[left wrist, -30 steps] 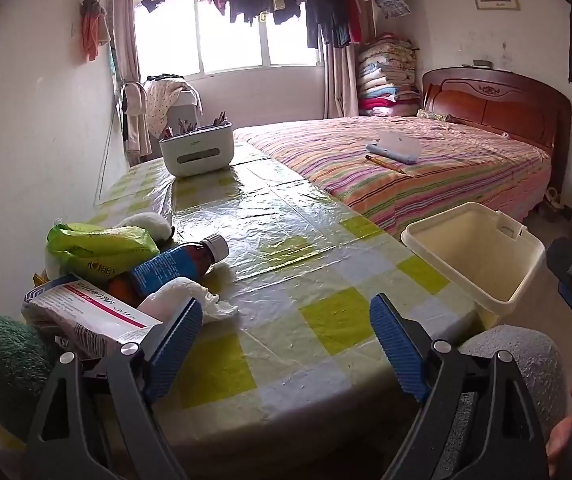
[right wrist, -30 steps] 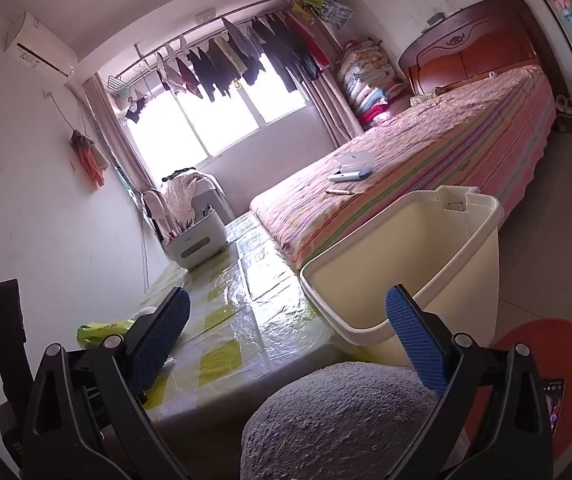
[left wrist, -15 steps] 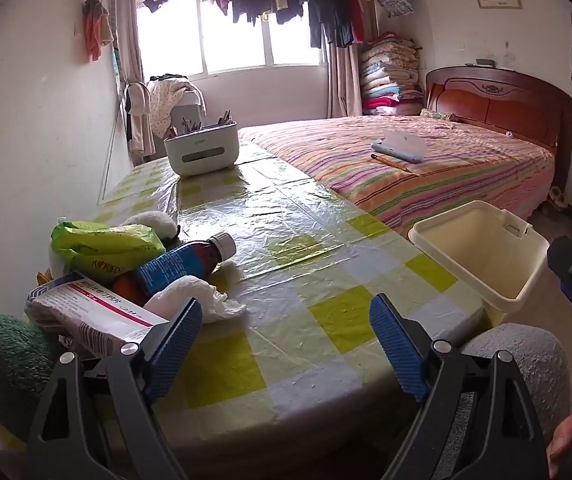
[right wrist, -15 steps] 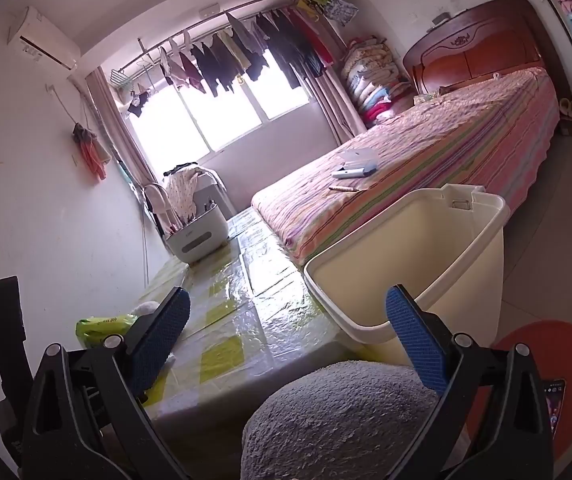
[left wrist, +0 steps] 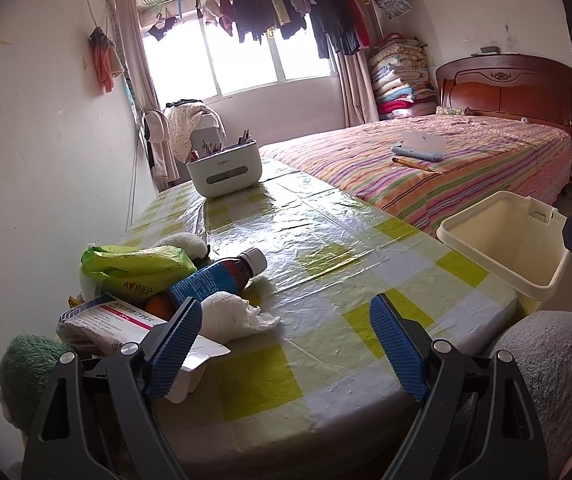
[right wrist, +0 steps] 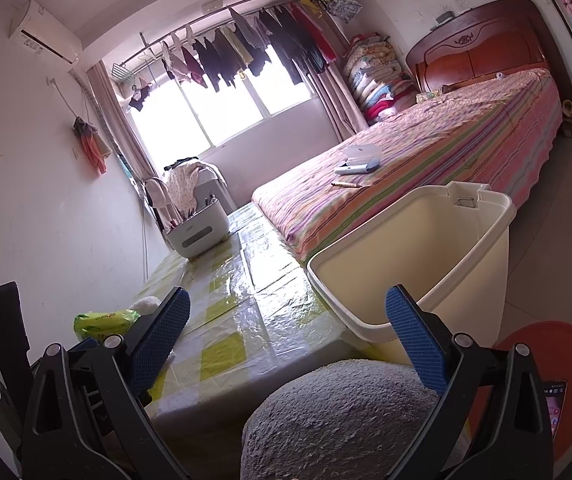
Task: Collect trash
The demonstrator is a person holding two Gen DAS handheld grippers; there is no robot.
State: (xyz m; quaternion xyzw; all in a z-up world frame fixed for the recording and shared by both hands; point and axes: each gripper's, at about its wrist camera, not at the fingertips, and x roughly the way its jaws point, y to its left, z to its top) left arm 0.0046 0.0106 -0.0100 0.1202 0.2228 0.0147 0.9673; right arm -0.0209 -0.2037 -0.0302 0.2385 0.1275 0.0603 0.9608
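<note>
- My left gripper (left wrist: 286, 344) has its fingers (left wrist: 174, 344) spread wide and holds nothing; it hangs low over the near end of the surface (left wrist: 325, 280).
- The left-side blue pad sits in front of the crumpled white tissue (left wrist: 234, 316) and the medicine box (left wrist: 110, 322); I cannot tell whether it touches either.
- My right gripper (right wrist: 286, 340) is likewise wide open and empty, positioned near the edge of the surface (right wrist: 226, 344) with the cream bin (right wrist: 425, 256) between and beyond its fingers (right wrist: 417, 344).
- Trash location: a cluster at the near left corner of the surface, consisting of the tissue, the medicine box, a brown bottle with a blue label (left wrist: 218, 276) lying on its side, and a green packet (left wrist: 138, 264) on top of the pile.
- The cream bin (left wrist: 501, 248) stands off the right edge of the surface, open at the top and with nothing visible inside.
- Left wrist view only: the tissue, box and bottle in full. Right wrist view only: an orange-red round object on the floor (right wrist: 557, 360) and an air conditioner (right wrist: 42, 32) on the wall; there the pile is mostly hidden behind my left-side finger, with the green packet (right wrist: 106, 320) showing.
- Surroundings: a white organiser box (left wrist: 226, 168) at the far end of the surface, a striped bed (left wrist: 445, 172) alongside, and a grey fuzzy cushion (right wrist: 345, 412) directly below the right gripper.
</note>
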